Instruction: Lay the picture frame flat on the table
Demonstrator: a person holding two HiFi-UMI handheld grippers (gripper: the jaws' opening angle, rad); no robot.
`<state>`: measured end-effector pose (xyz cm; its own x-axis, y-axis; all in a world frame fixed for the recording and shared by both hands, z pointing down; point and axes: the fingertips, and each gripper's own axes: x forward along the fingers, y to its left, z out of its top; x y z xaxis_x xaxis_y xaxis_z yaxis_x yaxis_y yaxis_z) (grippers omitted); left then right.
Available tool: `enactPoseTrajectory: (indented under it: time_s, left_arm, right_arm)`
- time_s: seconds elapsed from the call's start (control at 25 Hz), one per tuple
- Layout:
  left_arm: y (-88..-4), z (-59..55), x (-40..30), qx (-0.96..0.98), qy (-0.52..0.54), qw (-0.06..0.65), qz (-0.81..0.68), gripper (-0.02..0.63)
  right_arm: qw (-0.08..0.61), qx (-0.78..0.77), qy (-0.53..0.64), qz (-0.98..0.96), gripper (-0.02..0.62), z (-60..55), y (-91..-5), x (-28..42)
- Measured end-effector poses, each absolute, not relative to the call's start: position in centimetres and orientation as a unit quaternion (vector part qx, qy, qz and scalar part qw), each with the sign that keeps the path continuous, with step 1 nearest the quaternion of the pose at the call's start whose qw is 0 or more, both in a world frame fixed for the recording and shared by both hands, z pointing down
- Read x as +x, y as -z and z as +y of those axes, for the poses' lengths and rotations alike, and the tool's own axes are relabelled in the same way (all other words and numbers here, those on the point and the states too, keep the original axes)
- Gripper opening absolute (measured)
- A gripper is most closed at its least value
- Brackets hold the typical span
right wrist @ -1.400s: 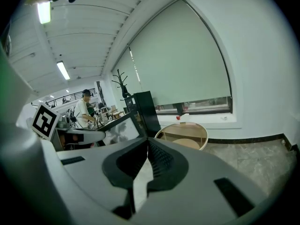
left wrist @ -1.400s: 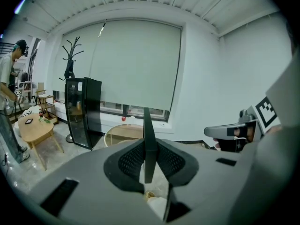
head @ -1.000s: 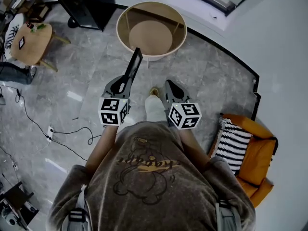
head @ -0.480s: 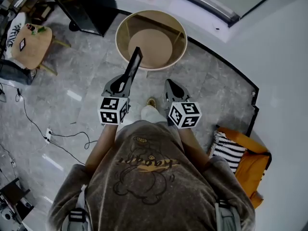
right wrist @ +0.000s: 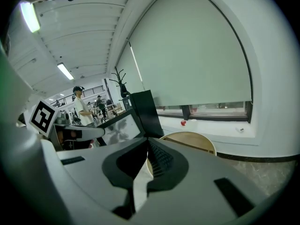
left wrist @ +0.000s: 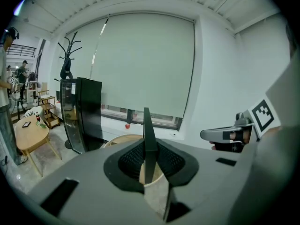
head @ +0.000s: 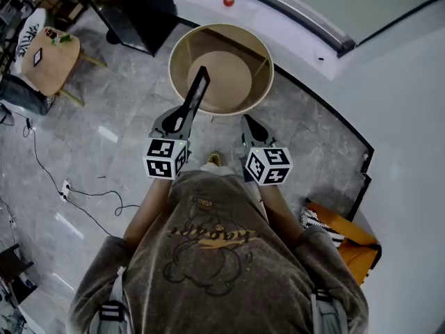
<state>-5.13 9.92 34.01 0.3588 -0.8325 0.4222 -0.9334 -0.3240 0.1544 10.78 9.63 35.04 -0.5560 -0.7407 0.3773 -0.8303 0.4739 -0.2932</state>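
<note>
While the left tongs (head: 179,122) clamped the lower edge of the picture frame (head: 195,91), the frame stood on edge in the air, leaning out over the near rim of the round surface (head: 222,26) (not touching it, as far as I could tell). Right tongs (head: 249,124) were closed on nothing. Best course seemed: carry the frame over the middle, roll the wrist until its face was level, lower gently, and release only once flat.

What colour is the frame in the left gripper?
Black picture frame, seen edge-on; clearest in the head view.
</note>
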Motion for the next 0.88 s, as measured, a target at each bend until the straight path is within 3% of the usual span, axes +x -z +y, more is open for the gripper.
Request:
enactPoseTrajectory:
  time_s: [0.88]
  left_arm:
    - [-34.8,1.6,-5.5,0.812,-0.135,0.189,-0.536,0.082]
  right_arm:
    - [0.103,0.473,-0.234,-0.843,0.018,2.3,-36.5,9.9]
